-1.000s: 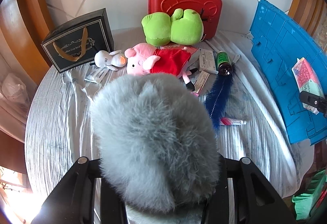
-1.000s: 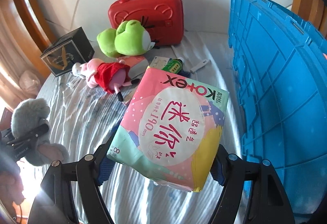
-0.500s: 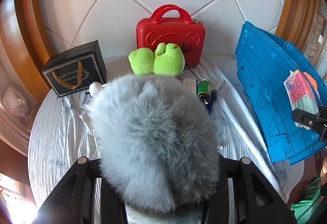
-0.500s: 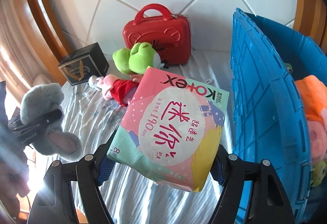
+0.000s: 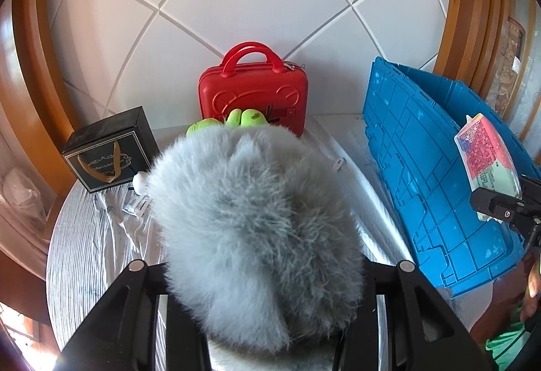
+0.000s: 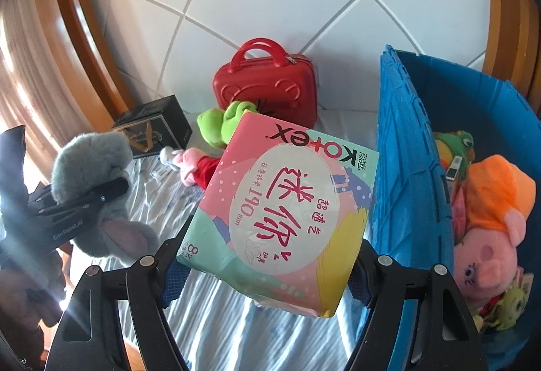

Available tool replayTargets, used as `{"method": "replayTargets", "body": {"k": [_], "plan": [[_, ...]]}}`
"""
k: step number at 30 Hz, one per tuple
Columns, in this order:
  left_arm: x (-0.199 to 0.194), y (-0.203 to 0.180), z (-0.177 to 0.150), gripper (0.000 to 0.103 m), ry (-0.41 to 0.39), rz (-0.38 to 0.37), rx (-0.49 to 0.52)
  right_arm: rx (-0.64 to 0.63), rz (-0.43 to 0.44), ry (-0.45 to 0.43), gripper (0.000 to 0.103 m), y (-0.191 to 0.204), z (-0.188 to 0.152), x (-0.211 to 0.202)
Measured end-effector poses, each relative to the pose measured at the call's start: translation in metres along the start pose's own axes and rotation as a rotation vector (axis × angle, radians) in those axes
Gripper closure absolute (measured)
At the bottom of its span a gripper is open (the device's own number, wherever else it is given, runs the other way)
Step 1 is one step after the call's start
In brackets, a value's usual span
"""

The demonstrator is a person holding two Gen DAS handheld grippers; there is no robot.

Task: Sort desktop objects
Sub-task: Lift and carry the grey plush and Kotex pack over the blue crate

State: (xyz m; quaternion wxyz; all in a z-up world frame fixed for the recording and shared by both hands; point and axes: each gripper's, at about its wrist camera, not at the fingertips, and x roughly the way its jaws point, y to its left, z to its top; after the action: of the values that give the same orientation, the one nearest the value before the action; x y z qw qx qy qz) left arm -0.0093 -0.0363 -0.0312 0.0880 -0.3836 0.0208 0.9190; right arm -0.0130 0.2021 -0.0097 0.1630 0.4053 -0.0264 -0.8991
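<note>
Right gripper point(image 6: 270, 256) grips the pink pad pack point(image 6: 287, 198) between closed-in jaws, above the table. At about two o'clock from it the blue crate point(image 6: 412, 168) stands open, nearer than to the left gripper point(image 5: 267, 296), which clamps the grey plush point(image 5: 257, 212).

Grey plush toy point(image 5: 257, 222), blue crate point(image 5: 436, 181)
</note>
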Motion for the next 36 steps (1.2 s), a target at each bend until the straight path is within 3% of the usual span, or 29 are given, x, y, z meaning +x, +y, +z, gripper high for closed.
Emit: {"method": "replayTargets", "body": {"k": [16, 36], "plan": [[-0.014, -0.08, 0.035, 0.067, -0.058, -0.063, 0.093, 0.056, 0.022, -0.069, 0.027, -0.047, 0.012, -0.044], [-0.01, -0.221, 0.082, 0.067, -0.099, -0.216, 0.263, 0.167, -0.076, -0.138, 0.027, -0.142, 0.008, -0.094]]}}
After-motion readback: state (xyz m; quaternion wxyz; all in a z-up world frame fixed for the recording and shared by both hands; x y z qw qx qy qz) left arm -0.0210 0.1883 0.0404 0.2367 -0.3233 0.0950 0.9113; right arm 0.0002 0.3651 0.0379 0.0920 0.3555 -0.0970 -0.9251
